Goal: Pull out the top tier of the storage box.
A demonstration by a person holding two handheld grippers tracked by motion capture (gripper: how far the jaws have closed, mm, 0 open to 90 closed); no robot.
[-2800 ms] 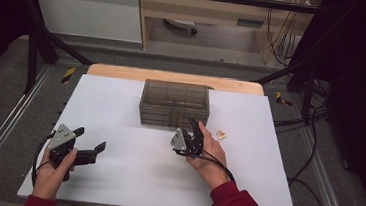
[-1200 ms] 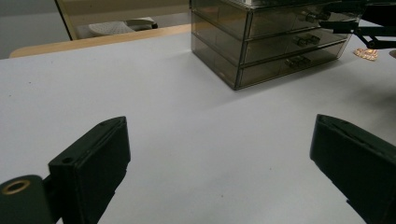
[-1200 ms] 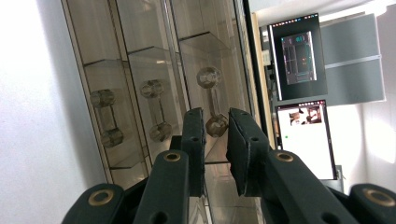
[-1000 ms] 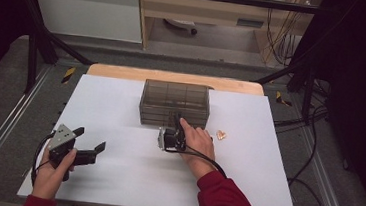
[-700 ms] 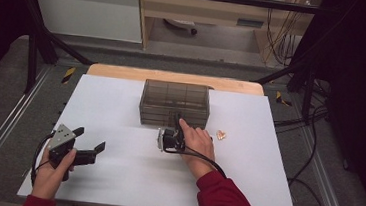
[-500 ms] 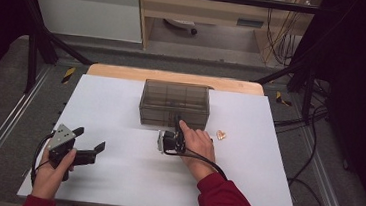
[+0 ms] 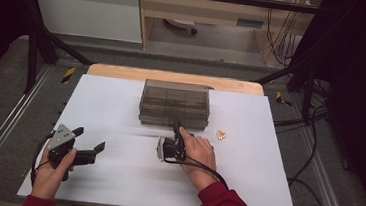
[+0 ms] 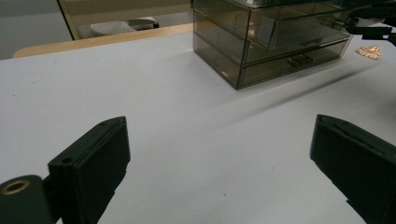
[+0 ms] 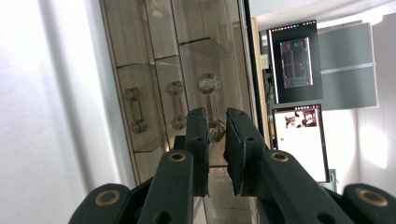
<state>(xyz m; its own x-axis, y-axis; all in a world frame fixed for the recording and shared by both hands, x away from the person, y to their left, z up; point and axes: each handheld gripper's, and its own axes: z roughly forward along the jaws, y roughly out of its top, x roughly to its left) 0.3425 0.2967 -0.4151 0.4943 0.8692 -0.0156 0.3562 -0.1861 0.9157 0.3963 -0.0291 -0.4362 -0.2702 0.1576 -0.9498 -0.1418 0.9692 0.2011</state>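
Work in hand: we are at the smoked-plastic drawer box [image 7: 174,104] with the right gripper [image 7: 176,130], apparently about to draw out one of its drawers by the handle.

Drawer box, place: it sits at the centre of the high view, slightly above the middle, on the white table [image 7: 113,187]; its long side runs left to right across the frame, and its drawer fronts face the bottom edge.

Handle: in the right gripper view a clear bar handle [image 9: 211,103] with rounded knobs at its ends stands in the middle of the frame, its long axis running up and down; that picture is rolled on its side.

Key relation: the handle lies straight ahead of our right jaws and a little above their tips in the right gripper view. The lower knob sits right at the gap between them, so the coming pull is towards the bottom of the high view.

Right gripper, state: the jaws stand nearly closed with a narrow slit between them. We judge them closed on the handle's lower end, though the contact itself is hidden by the jaws.

Left gripper [image 7: 89,147], state: jaws wide apart with nothing between them.

Left gripper, place: lower left of the high view, well apart from the box.

Nearer hand: the right one, by far.

Gold trinket [image 7: 222,134]: just right of the right hand [image 7: 198,152], clear of the pull.
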